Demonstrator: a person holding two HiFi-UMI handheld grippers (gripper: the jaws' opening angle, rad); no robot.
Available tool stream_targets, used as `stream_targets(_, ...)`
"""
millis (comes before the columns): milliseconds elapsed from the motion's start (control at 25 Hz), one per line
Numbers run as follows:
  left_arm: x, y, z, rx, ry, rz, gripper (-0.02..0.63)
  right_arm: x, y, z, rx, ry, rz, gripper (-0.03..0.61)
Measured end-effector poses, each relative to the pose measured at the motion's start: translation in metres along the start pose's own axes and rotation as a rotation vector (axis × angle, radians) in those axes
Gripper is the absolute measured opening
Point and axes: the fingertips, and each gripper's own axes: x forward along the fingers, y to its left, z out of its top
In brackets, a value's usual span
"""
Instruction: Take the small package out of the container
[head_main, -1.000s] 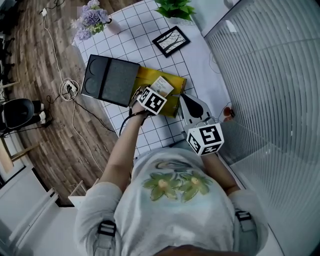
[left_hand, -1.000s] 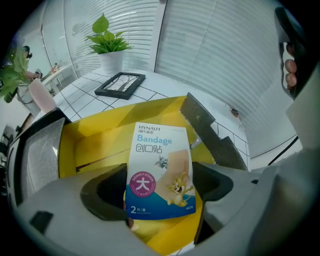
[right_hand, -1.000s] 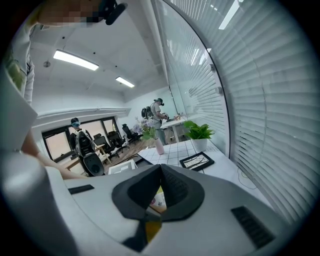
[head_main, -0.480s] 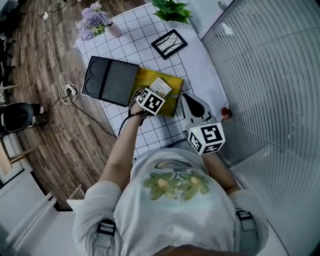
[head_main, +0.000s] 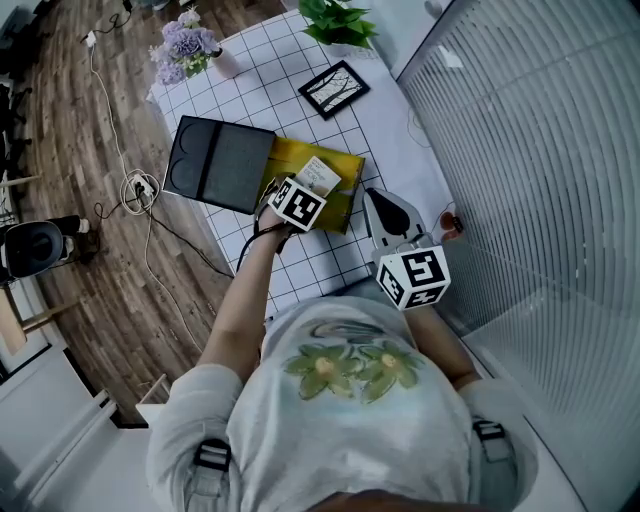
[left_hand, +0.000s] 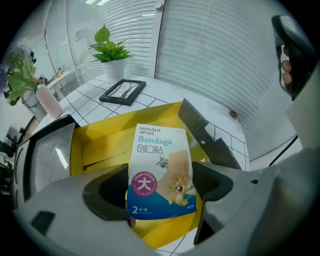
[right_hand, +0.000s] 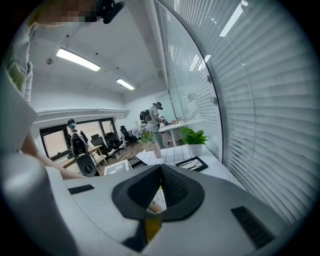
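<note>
The small package (left_hand: 161, 172), a white and blue bandage packet, stands upright between the jaws of my left gripper (left_hand: 161, 189), which is shut on its lower part. It hangs over the open yellow container (left_hand: 100, 140). In the head view the package (head_main: 320, 175) shows just past the left gripper (head_main: 308, 190), above the yellow container (head_main: 345, 205), whose black lid (head_main: 220, 163) lies flipped open to the left. My right gripper (head_main: 370, 195) is off the container's right side with nothing in it. In its own view the right gripper (right_hand: 161, 169) is shut, tips together.
On the white gridded table (head_main: 300, 270) a framed picture (head_main: 334, 88) lies beyond the container, with a potted plant (head_main: 337, 20) and a vase of flowers (head_main: 190, 45) at the far edge. Cables (head_main: 135, 180) run over the wooden floor at left. Window blinds (head_main: 540, 150) fill the right.
Only the head view has drifted a little. The left gripper keeps its hold on the package over the container, and the right gripper stays where it was.
</note>
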Motion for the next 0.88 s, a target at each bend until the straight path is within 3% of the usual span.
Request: stream_targets(880,-0.037,-0.003,0.022,0.001,-0.074,0.035,0.390,-0.008,-0.003,0.007,-0.010,-0.024,-0.018,0.008)
